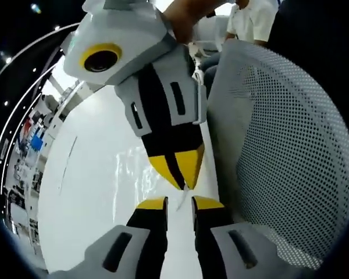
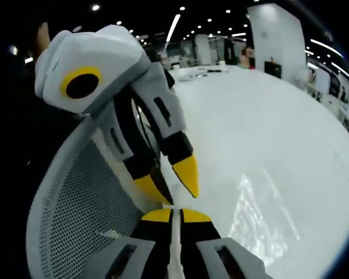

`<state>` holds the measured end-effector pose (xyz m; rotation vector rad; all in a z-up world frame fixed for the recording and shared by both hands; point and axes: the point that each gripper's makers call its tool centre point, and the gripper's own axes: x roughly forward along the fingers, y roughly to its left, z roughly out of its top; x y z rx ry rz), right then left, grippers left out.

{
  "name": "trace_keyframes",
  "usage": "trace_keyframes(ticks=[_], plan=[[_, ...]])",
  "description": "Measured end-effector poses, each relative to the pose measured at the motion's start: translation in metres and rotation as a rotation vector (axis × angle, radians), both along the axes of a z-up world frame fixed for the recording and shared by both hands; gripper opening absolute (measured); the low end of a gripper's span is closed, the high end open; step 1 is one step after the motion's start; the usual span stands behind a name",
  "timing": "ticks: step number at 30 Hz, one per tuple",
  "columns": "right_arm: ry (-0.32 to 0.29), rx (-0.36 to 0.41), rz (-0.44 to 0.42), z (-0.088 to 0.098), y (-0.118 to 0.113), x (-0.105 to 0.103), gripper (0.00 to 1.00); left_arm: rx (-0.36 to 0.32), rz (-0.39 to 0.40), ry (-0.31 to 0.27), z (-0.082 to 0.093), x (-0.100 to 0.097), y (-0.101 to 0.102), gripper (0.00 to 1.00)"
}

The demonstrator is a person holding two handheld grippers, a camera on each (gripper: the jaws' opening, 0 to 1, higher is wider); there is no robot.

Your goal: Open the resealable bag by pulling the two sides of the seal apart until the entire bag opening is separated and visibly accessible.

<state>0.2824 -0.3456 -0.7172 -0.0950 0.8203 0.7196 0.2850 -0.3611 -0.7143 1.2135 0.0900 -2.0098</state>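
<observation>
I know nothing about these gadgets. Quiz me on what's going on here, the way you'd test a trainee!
1. True or false: the right gripper has its jaws spread wide apart.
2. What stands beside the white table? A) a mesh chair back B) a cardboard box C) a sink
3. Fill in: the jaw tips of the left gripper and of the right gripper are coloured ____.

Key:
1. False. The jaws are shut on a thin edge, apparently of the clear bag.
2. A, the mesh chair back.
3. Yellow.
</observation>
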Motion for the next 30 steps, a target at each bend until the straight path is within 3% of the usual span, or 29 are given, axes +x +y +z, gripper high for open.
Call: trace_keyframes(ticks=[5,7,8,13,21,27,30], plan=[[-0.002,-0.047,0.029,-0.002,0.0,-0.003,0.0,-0.005,-0.041,-0.024,-0.002,-0.005,0.002,0.07],[-0.002,-0.057,0.039,-0.002,0.0,-0.004,0.0,-0.037,-0.115,-0.073,0.0,-0.007,0.0,0.02],[-0.003,-0.066,0.046,-0.002,-0.001,-0.004,0.0,-0.01,-0.143,-0.082,-0.003,-0.009,0.004,0.01],[-0.006,-0.102,0.07,-0.004,0.0,-0.006,0.0,-0.006,-0.165,-0.072,-0.005,-0.011,0.004,0.0],[-0.071,-0.141,0.05,-0.005,0.001,0.0,0.01,-0.016,-0.144,-0.054,-0.006,-0.005,0.004,0.0],[-0.123,-0.243,0.065,-0.009,0.002,0.007,0.01,0.008,-0.073,-0.013,-0.006,0.0,0.004,0.0],[-0.131,-0.278,0.083,-0.011,0.0,0.008,0.0,0.009,-0.075,-0.017,-0.006,0.001,0.004,0.0]])
